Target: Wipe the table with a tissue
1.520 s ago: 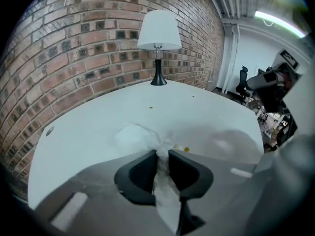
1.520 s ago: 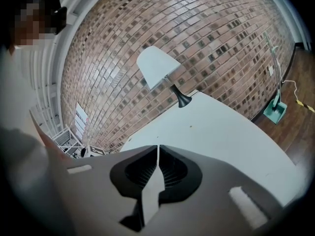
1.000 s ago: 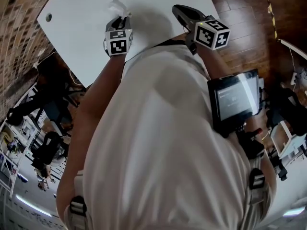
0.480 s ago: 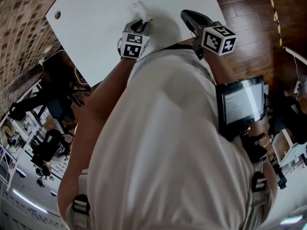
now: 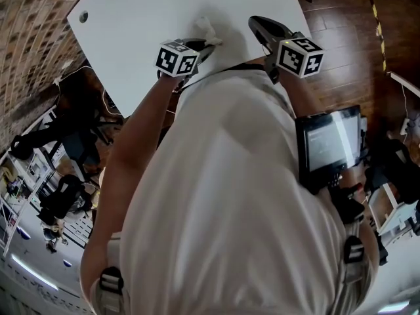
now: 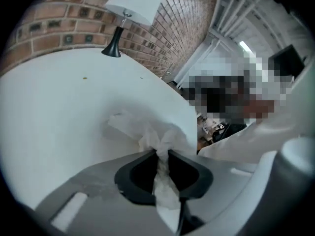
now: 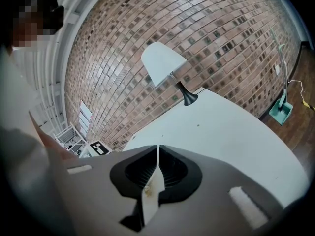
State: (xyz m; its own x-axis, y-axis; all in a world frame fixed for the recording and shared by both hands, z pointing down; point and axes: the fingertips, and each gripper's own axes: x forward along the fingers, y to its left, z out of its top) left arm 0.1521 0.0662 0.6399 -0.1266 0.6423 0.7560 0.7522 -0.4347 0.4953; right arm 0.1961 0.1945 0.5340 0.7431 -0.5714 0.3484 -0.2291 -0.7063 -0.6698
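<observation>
A crumpled white tissue (image 5: 205, 29) lies pressed on the white table (image 5: 144, 18) near its front edge. My left gripper (image 5: 209, 42) is shut on the tissue (image 6: 147, 132), which bunches out past the jaws onto the table (image 6: 59, 112). My right gripper (image 5: 257, 22) hovers to the right of it over the table's near edge, apart from the tissue. Its jaws (image 7: 157, 149) meet with nothing between them. The person's torso hides the table's front edge in the head view.
A table lamp (image 7: 170, 68) with a white shade and black base (image 6: 114, 45) stands at the far side by the brick wall (image 7: 206, 23). A small hole (image 5: 83, 16) marks the table's left corner. Wooden floor (image 5: 341, 38) lies to the right.
My left gripper has dragged the tissue to the right along the table, towards the right gripper, and has swung round. The right gripper has stayed put.
</observation>
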